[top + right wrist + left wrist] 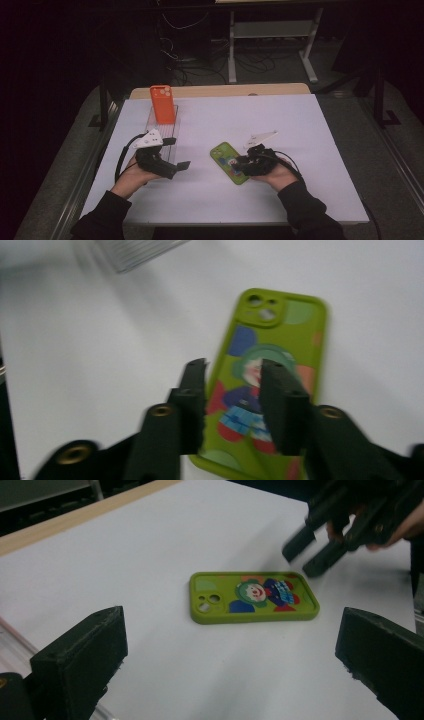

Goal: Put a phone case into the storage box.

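A green phone case (226,156) with a clown picture lies flat, back up, on the white table (280,120). My right gripper (241,163) hovers over its near end with jaws apart. In the right gripper view (234,372) the pads stand clear above the case (282,325), with nothing pressed between them. My left gripper (179,153) is open and empty at the left, pointing toward the case. In the left gripper view (230,645) its wide jaws frame the case (252,597), with the right gripper (310,550) beyond it. An orange phone case (163,104) stands upright in a clear rack (169,129).
The clear rack runs from the orange case toward my left gripper, and its ridged end (135,250) appears in the right gripper view. A wooden strip (220,91) edges the table's far side. Metal rails run along both sides of the table, with a dark floor and cables beyond.
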`<move>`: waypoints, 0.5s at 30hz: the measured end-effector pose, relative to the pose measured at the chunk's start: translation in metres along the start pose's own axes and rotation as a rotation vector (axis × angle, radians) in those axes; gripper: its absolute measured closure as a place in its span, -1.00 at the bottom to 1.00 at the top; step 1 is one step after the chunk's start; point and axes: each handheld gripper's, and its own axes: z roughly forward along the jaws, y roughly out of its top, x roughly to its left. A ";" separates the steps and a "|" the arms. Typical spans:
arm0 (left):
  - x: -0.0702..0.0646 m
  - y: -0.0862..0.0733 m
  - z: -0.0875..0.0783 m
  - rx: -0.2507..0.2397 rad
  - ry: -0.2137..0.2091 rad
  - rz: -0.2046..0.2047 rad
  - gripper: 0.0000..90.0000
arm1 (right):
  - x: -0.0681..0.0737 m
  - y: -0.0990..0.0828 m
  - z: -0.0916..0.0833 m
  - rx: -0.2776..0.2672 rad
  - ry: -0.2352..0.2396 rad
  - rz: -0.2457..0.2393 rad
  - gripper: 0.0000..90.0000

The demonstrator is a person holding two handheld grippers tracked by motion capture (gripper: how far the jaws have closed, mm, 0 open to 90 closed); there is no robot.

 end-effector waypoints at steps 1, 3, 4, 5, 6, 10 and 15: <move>-0.001 -0.001 0.001 0.010 -0.004 0.009 -1.00 | -0.002 -0.002 -0.005 -0.012 -0.023 0.005 0.24; -0.003 -0.001 0.004 0.021 -0.015 0.013 -1.00 | -0.007 -0.008 -0.013 -0.037 -0.056 0.002 0.12; -0.003 -0.002 0.004 0.026 -0.015 0.019 -1.00 | -0.008 -0.011 -0.017 -0.041 -0.071 0.002 0.05; -0.004 -0.002 0.005 0.025 -0.020 0.009 -1.00 | -0.009 -0.013 -0.020 -0.042 -0.083 0.000 -0.02; -0.004 -0.002 0.006 0.027 -0.020 0.017 -1.00 | -0.010 -0.016 -0.024 -0.040 -0.096 0.006 -0.08; -0.002 -0.003 0.006 0.037 -0.021 0.030 -1.00 | -0.015 -0.027 -0.036 -0.047 -0.137 0.026 -0.39; -0.004 -0.003 0.006 0.022 -0.023 0.015 -1.00 | -0.022 -0.043 -0.051 -0.093 -0.151 0.082 -0.72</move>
